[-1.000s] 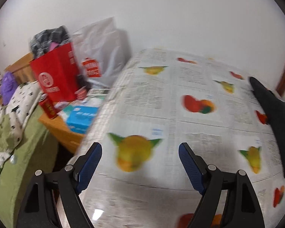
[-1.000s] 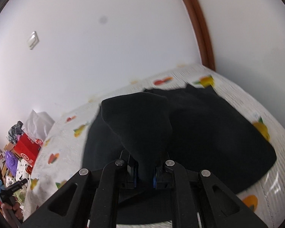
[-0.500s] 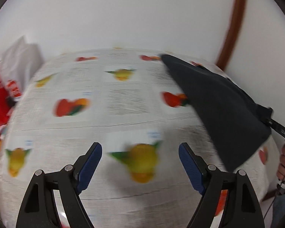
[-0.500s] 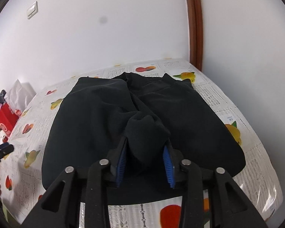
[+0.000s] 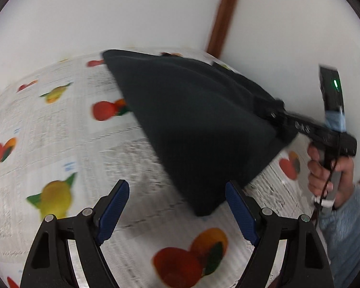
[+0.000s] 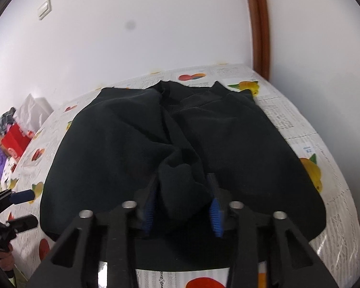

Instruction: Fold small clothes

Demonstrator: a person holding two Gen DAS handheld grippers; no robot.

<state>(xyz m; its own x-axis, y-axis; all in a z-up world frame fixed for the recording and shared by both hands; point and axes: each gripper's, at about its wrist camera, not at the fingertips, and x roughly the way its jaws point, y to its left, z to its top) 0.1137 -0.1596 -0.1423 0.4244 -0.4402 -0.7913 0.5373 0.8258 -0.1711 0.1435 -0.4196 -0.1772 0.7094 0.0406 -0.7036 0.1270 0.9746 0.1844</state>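
A black sweatshirt [image 6: 240,144] lies spread on the fruit-printed tablecloth [image 6: 300,129], collar towards the wall. A folded-in bunch of it sits on the middle. My right gripper [image 6: 182,199] straddles that bunch, jaws parted and closing, pads not clearly pressing it. In the left wrist view the sweatshirt [image 5: 192,120] fills the centre, and the right gripper [image 5: 276,112] reaches in from the right. My left gripper [image 5: 176,187] hovers open over the cloth. The sweatshirt's near corner lies between its fingers, close to the right one. The left gripper [image 6: 24,208] also shows at the right wrist view's left edge.
A brown door frame [image 6: 259,24] runs up the wall at the table's far right corner. A red bag [image 6: 14,139] and other clutter stand beyond the table's left end. A hand in a light blue sleeve [image 5: 348,228] holds the right gripper's handle.
My left gripper has swung right across the table, from the cluttered end to the sweatshirt's near corner. My right gripper has sunk, parted its jaws and laid the bunch on the sweatshirt.
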